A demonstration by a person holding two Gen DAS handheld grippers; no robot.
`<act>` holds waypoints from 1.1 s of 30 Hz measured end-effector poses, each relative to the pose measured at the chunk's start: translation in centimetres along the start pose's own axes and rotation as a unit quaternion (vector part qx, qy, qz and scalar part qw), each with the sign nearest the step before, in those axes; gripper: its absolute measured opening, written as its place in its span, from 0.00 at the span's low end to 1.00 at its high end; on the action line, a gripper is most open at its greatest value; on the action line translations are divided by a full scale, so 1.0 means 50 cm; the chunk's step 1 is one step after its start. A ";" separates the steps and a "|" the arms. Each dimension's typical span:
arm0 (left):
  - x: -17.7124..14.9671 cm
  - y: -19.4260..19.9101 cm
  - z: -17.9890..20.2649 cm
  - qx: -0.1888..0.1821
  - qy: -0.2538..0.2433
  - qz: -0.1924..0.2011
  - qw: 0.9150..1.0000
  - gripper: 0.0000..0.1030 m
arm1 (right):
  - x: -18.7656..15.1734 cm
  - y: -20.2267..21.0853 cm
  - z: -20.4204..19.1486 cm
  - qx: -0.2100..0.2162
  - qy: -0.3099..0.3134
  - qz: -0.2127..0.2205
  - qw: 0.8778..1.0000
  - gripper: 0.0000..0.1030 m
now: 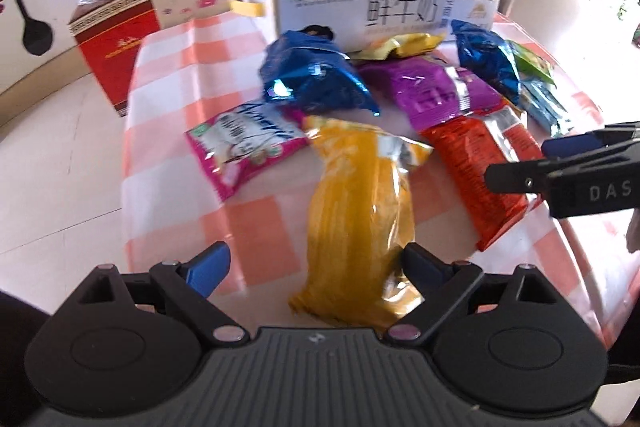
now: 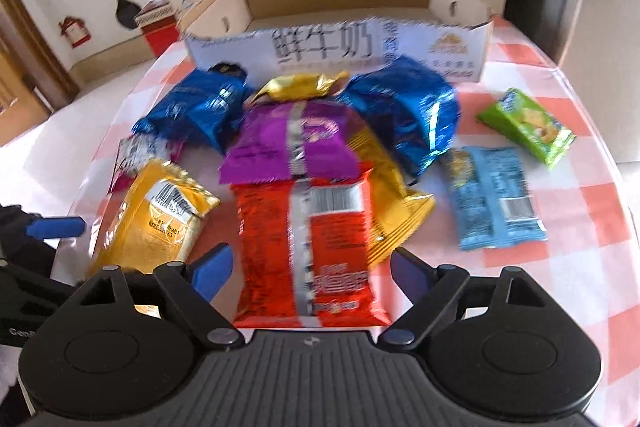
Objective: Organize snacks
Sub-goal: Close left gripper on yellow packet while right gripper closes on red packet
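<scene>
Several snack bags lie on a red-and-white checked tablecloth in front of an open cardboard box (image 1: pixel 384 9) (image 2: pixel 332 45). My left gripper (image 1: pixel 316 263) is open over the near end of a yellow bag (image 1: pixel 356 211), which lies between its blue fingers, close to the right one. My right gripper (image 2: pixel 310 265) is open astride a red bag (image 2: pixel 308 247), with gaps on both sides. Behind the red bag lie a purple bag (image 2: pixel 292 143), two blue foil bags (image 2: pixel 196 111) (image 2: pixel 408 115) and a small gold packet (image 2: pixel 300 85). A pink-and-white bag (image 1: pixel 244 143) lies at the left.
A green packet (image 2: pixel 528 125) and a light blue packet (image 2: pixel 492 195) lie at the right on the tablecloth (image 2: pixel 580 211). A second yellow bag (image 2: pixel 394 203) pokes out from under the red one. A red carton (image 1: pixel 116 55) stands on the floor past the table's left edge. A cabinet stands behind.
</scene>
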State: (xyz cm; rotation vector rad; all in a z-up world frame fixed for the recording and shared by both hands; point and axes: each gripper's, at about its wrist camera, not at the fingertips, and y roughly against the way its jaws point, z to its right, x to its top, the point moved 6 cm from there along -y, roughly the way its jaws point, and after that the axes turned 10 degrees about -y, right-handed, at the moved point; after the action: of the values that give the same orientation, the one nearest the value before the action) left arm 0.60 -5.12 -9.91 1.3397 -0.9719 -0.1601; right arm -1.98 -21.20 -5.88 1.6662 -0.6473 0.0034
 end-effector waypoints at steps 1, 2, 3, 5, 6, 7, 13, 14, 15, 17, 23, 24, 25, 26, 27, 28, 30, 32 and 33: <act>0.001 0.003 -0.003 -0.002 0.003 0.004 1.000 0.90 | -0.002 -0.004 -0.003 -0.002 0.004 0.000 1.000 0.88; 0.003 0.005 -0.004 -0.006 0.004 0.010 1.000 0.90 | -0.003 -0.009 -0.006 -0.007 0.007 -0.001 1.000 0.88; 0.007 0.008 -0.003 -0.010 0.005 0.018 1.000 0.90 | -0.004 -0.012 -0.007 -0.010 0.009 -0.002 1.000 0.89; 0.014 0.008 0.000 -0.011 0.001 0.031 0.999 0.90 | -0.007 -0.022 -0.007 -0.014 0.011 -0.007 1.000 0.88; 0.017 0.006 0.004 -0.010 -0.005 0.035 0.999 0.90 | -0.008 -0.026 -0.007 -0.016 0.012 -0.009 1.000 0.88; 0.020 0.001 0.009 -0.009 -0.010 0.036 0.999 0.90 | -0.010 -0.031 -0.007 -0.020 0.015 -0.011 1.000 0.88; 0.026 -0.023 0.035 0.002 -0.054 0.037 0.998 0.90 | -0.018 -0.042 -0.012 -0.042 0.042 -0.004 0.998 0.84; 0.027 -0.027 0.037 0.002 -0.056 0.036 0.998 0.90 | -0.017 -0.040 -0.011 -0.042 0.041 -0.002 0.998 0.80; 0.028 -0.031 0.038 0.002 -0.057 0.033 0.998 0.90 | -0.016 -0.037 -0.008 -0.041 0.038 -0.001 0.998 0.77; 0.025 -0.040 0.040 0.005 -0.060 0.024 0.998 0.90 | -0.015 -0.033 -0.003 -0.035 0.030 -0.005 0.999 0.72; 0.016 -0.056 0.044 0.017 -0.073 0.003 0.997 0.97 | -0.022 -0.018 0.003 -0.032 0.015 -0.017 0.999 0.65; 0.014 -0.058 0.043 0.020 -0.071 -0.003 0.997 1.00 | -0.024 -0.014 0.005 -0.032 0.014 -0.017 0.999 0.65; 0.012 -0.059 0.041 0.018 -0.066 -0.005 0.998 1.00 | -0.026 -0.010 0.007 -0.032 0.010 -0.017 0.999 0.65; 0.011 -0.060 0.038 0.014 -0.059 -0.008 0.998 1.00 | -0.027 -0.006 0.007 -0.032 0.006 -0.018 0.999 0.65; 0.010 -0.062 0.035 0.007 -0.050 -0.013 0.999 1.00 | -0.028 -0.003 0.007 -0.030 0.002 -0.018 0.999 0.65; 0.009 -0.063 0.032 0.002 -0.044 -0.017 0.999 1.00 | -0.029 0.001 0.007 -0.027 -0.002 -0.017 0.999 0.65; 0.008 -0.064 0.030 -0.002 -0.040 -0.018 0.999 1.00 | -0.030 0.011 0.006 -0.022 -0.008 -0.013 1.000 0.65; 0.007 -0.063 0.033 -0.001 -0.042 -0.017 0.999 1.00 | -0.031 0.019 0.006 -0.020 -0.013 -0.009 1.000 0.65; 0.006 -0.062 0.035 -0.001 -0.044 -0.015 0.999 1.00 | -0.032 0.022 0.005 -0.020 -0.014 -0.008 1.000 0.65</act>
State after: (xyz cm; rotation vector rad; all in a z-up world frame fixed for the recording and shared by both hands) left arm 0.94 -7.48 -12.57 1.3549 -1.0256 -0.2455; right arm -3.85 -20.84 -5.50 1.6346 -0.6511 -0.0442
